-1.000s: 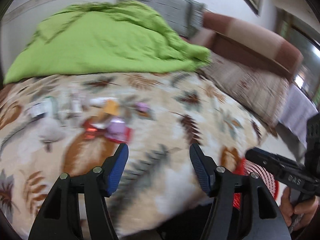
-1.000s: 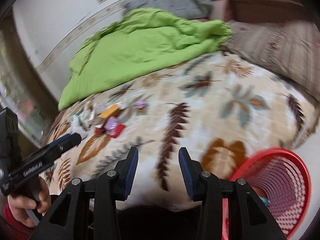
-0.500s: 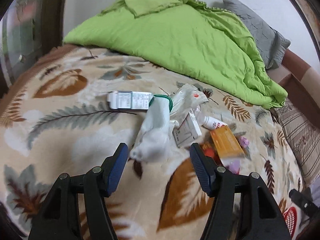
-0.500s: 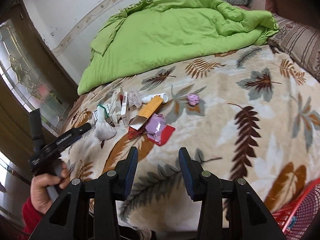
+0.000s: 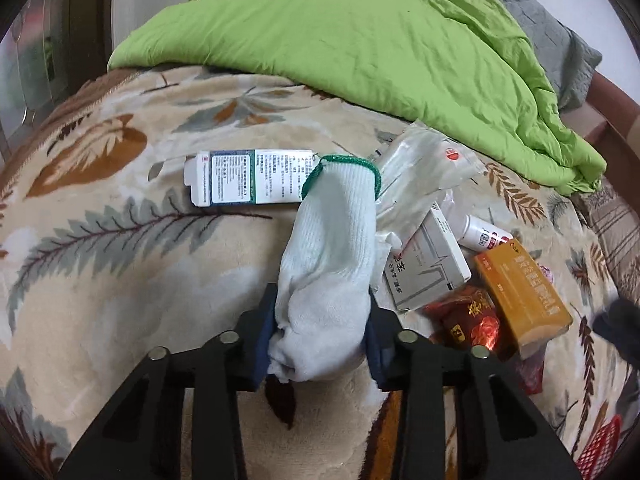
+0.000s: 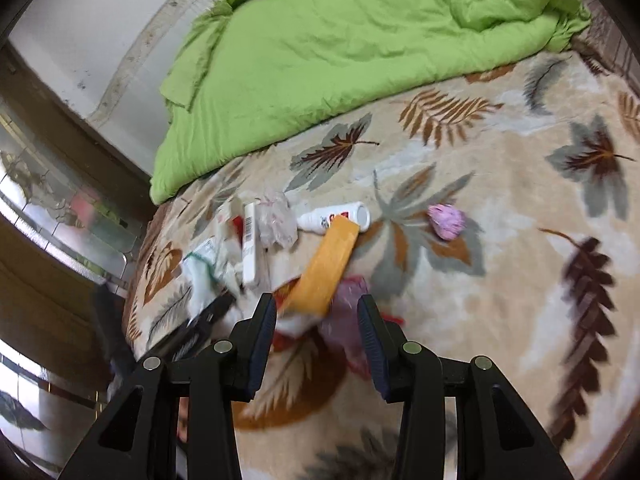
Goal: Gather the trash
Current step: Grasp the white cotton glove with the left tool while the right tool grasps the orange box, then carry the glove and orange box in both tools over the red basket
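Observation:
A white knit glove (image 5: 332, 248) with a green cuff lies on the leaf-patterned blanket (image 5: 100, 280). Its lower end sits between the blue pads of my left gripper (image 5: 320, 340). The jaws are closing, and both pads press its sides. To its right lies a heap of trash: a clear plastic bag (image 5: 420, 172), a white box (image 5: 428, 272), a small white bottle (image 5: 484, 238), a red wrapper (image 5: 472, 320) and an orange box (image 5: 524, 292). My right gripper (image 6: 316, 336) hangs open just above the near end of the orange box (image 6: 328, 268) and a pink wrapper (image 6: 348, 320).
A white-and-green carton (image 5: 248, 178) lies behind the glove. A crumpled pink ball (image 6: 446, 220) sits apart to the right of the heap. A green quilt (image 5: 360, 40) covers the far half of the bed. A red mesh basket (image 5: 600, 452) shows past the bed's edge.
Both grippers swung from the bed's right side over to the trash heap and came down close. The left jaws narrowed around the glove's end. The right jaws kept the same gap.

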The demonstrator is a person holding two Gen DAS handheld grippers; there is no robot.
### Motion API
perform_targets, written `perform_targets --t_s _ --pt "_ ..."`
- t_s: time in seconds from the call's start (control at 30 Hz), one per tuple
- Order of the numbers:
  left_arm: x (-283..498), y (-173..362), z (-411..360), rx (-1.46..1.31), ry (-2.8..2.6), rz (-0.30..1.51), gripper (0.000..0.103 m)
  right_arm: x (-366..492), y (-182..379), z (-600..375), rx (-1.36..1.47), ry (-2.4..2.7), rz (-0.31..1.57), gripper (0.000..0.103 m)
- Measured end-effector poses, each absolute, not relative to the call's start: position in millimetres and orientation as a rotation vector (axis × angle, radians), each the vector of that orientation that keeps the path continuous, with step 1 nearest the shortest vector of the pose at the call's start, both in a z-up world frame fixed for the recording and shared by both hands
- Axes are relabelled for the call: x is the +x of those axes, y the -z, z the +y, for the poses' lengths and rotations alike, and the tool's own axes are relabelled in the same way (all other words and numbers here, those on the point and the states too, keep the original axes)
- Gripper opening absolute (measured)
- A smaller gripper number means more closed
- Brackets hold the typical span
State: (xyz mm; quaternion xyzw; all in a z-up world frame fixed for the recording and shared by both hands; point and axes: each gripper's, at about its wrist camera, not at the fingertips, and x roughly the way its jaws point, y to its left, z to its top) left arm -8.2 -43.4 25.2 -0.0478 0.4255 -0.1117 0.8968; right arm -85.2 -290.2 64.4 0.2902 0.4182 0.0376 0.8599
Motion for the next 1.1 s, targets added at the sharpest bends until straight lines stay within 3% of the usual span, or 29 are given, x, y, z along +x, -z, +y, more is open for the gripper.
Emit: perform_targets --t_s 0.2,0.43,0.5,0.77,1.1 --pt "-18 -33 -40 -0.062 0.23 0.832 0.033 -31 -41 -279 0.591 -0.067 0.939 0.045" --pt "-25 -43 -34 -0.049 0.234 0.784 0.033 -14 -20 -264 0.53 -0.056 1.011 0.031" --pt "-28 -47 -34 -0.055 0.237 0.77 0.033 -21 -26 -261 0.518 -0.067 0.964 0.025" --pt "-62 -67 -44 -0.012 0.279 0.662 0.033 -97 -67 -252 0.467 -0.088 0.724 0.025" --pt "-110 -79 -67 0.081 0.293 0.569 0.033 -165 -74 -237 0.382 -0.08 0.641 0.025"
